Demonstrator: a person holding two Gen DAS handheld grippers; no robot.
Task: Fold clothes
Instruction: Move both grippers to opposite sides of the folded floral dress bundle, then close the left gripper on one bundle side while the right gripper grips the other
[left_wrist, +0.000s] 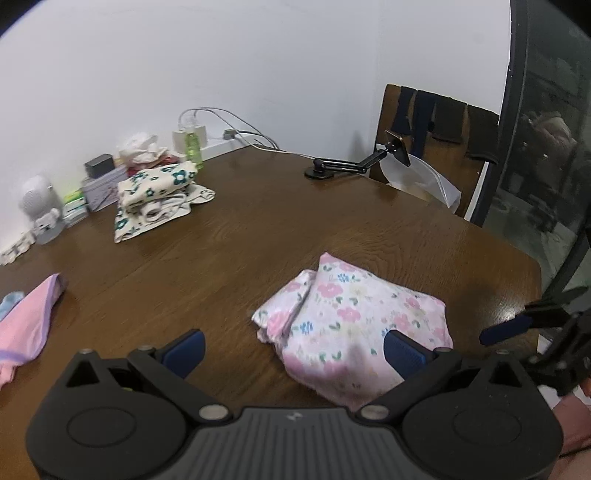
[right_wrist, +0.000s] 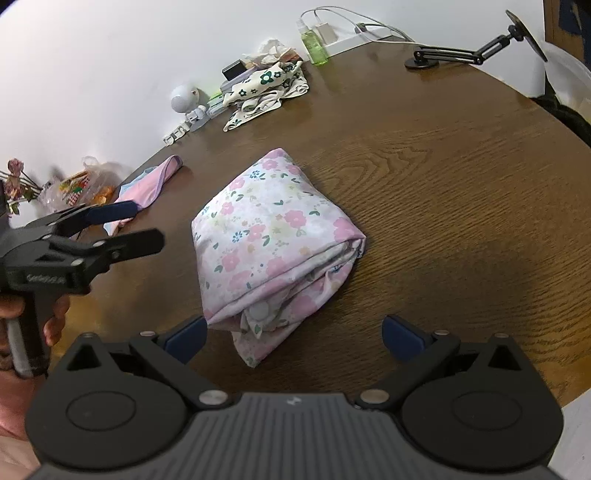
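A folded pink floral garment (left_wrist: 351, 317) lies on the brown wooden table (left_wrist: 258, 229); it also shows in the right wrist view (right_wrist: 273, 229). My left gripper (left_wrist: 291, 350) is open and empty, hovering just in front of the garment's left side. It shows from the side in the right wrist view (right_wrist: 136, 225). My right gripper (right_wrist: 295, 336) is open and empty, right in front of the garment's near end. Its fingers (left_wrist: 506, 326) show at the right edge of the left wrist view. A plain pink garment (left_wrist: 26, 325) lies at the table's left, also in the right wrist view (right_wrist: 147, 188).
A folded green-flowered cloth pile (left_wrist: 159, 192) sits at the back left among boxes, a white speaker (left_wrist: 37, 199) and a green bottle (left_wrist: 194, 147). A black phone-holder arm (left_wrist: 354, 162) stands at the back. A wooden chair (left_wrist: 436, 147) is behind the table.
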